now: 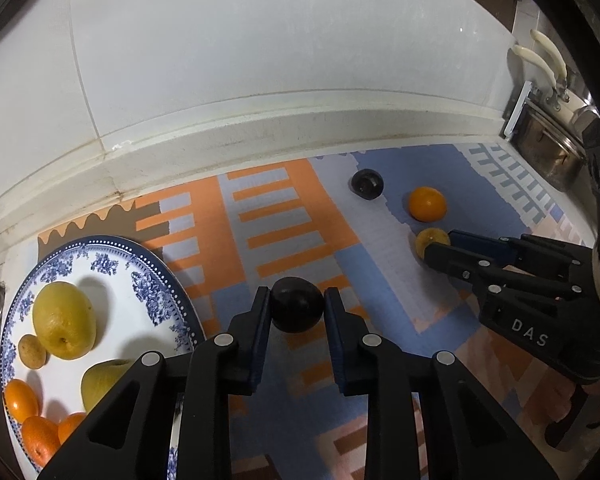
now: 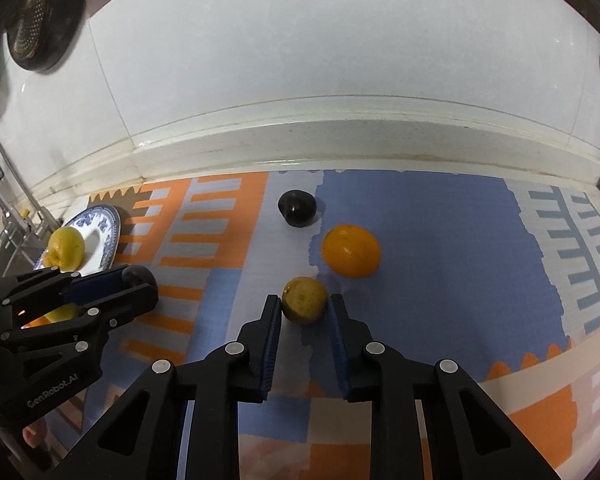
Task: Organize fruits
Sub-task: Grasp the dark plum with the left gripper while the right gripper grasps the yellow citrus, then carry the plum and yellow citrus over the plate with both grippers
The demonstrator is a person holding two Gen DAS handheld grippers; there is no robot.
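Observation:
My left gripper (image 1: 297,302) is shut on a dark plum (image 1: 296,310) on the patterned mat, just right of the blue-and-white plate (image 1: 148,276). The plate holds yellow pears, a small brown fruit and several oranges. My right gripper (image 2: 305,305) is shut on a small yellow-brown fruit (image 2: 303,299). An orange (image 2: 351,252) lies just beyond it, and a second dark plum (image 2: 296,207) rests farther back near the wall ledge. In the right wrist view the left gripper (image 2: 140,280) appears at the left with its plum (image 2: 142,276). The right gripper (image 1: 440,246) shows at the right of the left wrist view.
A white tiled wall and ledge (image 1: 260,132) bound the counter at the back. A metal pot (image 1: 548,152) with cream-handled utensils stands at the back right. A wire rack (image 2: 8,216) sits left of the plate. A dark colander (image 2: 40,20) hangs on the wall.

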